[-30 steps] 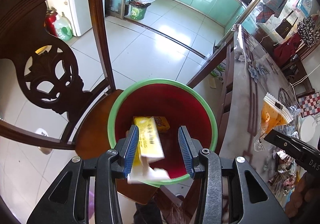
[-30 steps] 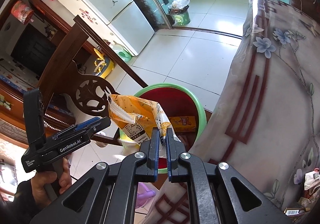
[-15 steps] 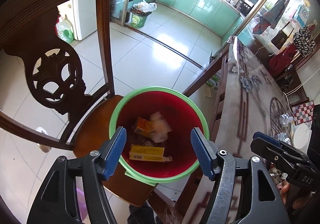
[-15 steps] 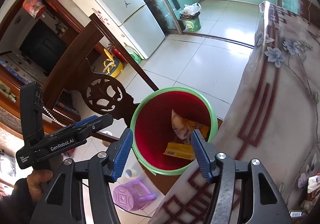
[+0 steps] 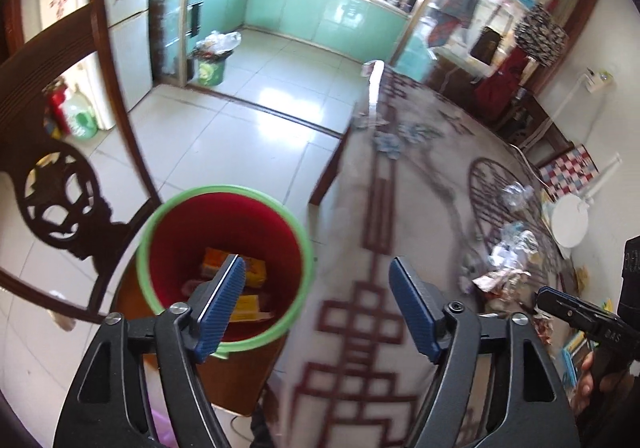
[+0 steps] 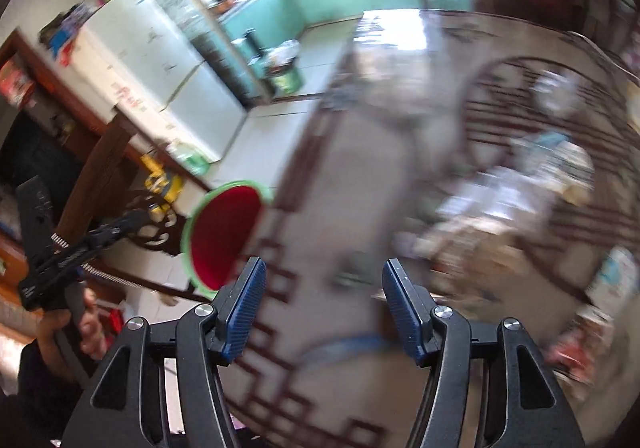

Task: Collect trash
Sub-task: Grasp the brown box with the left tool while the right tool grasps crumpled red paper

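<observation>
Left gripper (image 5: 316, 304) and right gripper (image 6: 324, 304), both spread wide and empty, above the cloth-covered counter's (image 5: 360, 328) edge. Green-rimmed red plastic bin (image 5: 298, 244) on the wooden chair (image 5: 68, 208) beside it holds yellow cartons (image 5: 256, 272); crumpled wrappers (image 5: 508, 260) lie farther along the counter.

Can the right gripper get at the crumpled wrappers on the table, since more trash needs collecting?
Probably yes. The right gripper is open and empty above the tablecloth, and nothing visible stands between it and the crumpled wrappers, though its own view is blurred.
</observation>
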Motion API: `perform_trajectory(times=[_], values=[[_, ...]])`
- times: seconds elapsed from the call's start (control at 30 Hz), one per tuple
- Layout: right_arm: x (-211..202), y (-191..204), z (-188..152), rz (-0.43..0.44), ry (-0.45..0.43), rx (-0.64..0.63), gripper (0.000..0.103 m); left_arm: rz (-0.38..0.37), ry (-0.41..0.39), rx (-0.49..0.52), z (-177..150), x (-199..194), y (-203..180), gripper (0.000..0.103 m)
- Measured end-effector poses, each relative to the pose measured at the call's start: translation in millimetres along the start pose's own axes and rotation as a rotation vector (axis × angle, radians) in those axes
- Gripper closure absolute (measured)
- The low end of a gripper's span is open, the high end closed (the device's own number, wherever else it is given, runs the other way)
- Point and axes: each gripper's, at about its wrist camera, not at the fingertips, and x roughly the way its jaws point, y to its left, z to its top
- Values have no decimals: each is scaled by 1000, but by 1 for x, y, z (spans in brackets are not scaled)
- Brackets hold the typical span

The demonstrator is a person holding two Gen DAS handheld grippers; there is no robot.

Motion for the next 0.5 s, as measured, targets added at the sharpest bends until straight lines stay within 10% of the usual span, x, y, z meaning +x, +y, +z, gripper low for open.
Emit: perform_trajectory(times=[0.23, 0.5], values=[[-54, -138, -32, -225, 44, 106, 43, -121, 24, 313, -33, 18, -124, 18], [-19, -214, -74, -159, 163, 193, 43, -120, 139, 689, -79, 69, -222, 16]])
